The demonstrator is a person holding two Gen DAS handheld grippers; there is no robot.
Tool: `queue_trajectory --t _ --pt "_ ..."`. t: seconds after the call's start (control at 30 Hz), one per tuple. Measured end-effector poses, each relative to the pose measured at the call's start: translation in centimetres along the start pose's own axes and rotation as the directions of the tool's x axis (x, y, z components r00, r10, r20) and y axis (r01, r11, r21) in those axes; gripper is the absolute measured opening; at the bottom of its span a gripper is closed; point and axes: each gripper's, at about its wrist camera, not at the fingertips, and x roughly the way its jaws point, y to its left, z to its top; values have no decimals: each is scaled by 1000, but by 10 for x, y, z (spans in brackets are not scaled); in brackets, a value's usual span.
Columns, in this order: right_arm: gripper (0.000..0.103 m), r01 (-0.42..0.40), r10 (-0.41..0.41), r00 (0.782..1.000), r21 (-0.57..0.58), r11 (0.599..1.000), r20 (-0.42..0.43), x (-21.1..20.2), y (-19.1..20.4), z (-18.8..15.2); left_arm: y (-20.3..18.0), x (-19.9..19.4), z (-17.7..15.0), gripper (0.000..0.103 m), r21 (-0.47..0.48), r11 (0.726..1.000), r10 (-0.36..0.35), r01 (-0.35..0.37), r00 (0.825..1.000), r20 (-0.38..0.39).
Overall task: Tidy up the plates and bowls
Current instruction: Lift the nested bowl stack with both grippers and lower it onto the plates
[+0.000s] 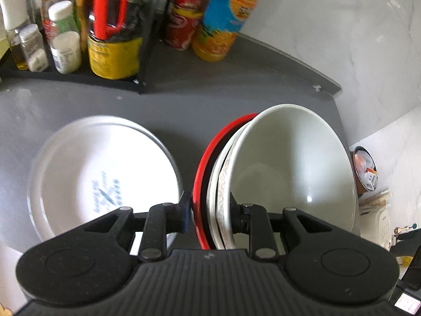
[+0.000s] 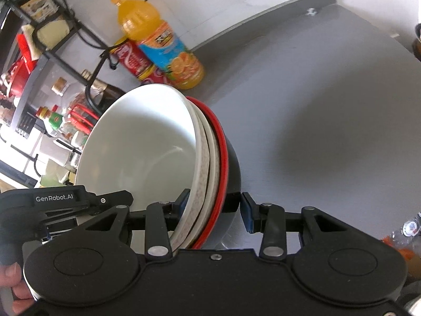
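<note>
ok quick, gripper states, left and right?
Left gripper: shut on the nested stack of white and red-rimmed black bowls.
Right gripper: open, jaws straddling the same stack's rim, one pad clear of it.

The white plate is blurred, its blue print unreadable.

Your left gripper is clamping its fingers tight, while your right gripper is holding its jaws apart, the right pad touching nothing.
</note>
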Motion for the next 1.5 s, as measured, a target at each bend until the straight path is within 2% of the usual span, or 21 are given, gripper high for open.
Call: queue_trajectory --t 0.3,0.5,0.9,1.07,1.37,1.5 --pt "39 -3 2 1000 -43 999 -26 25 36 2 42 -2 25 24 -22 1000 11 -11 1000 -4" --pt "38 -9 3 997 -94 996 -71 41 61 -5 70 -1 38 24 -18 1000 10 -10 1000 -2" --pt "38 -1 -19 988 -128 992 -156 69 90 -31 126 -2 37 24 -45 999 28 -30 999 -36" --pt "38 2 -21 985 -112 994 -173 76 89 -41 142 3 36 24 -33 999 31 -33 998 -53" --pt "39 17 -33 989 -110 994 -145 77 89 -40 159 13 29 24 11 999 31 -30 993 -111" --pt "50 -1 -8 991 -66 998 -133 77 86 -42 164 12 27 24 1 1000 13 -13 994 -112"
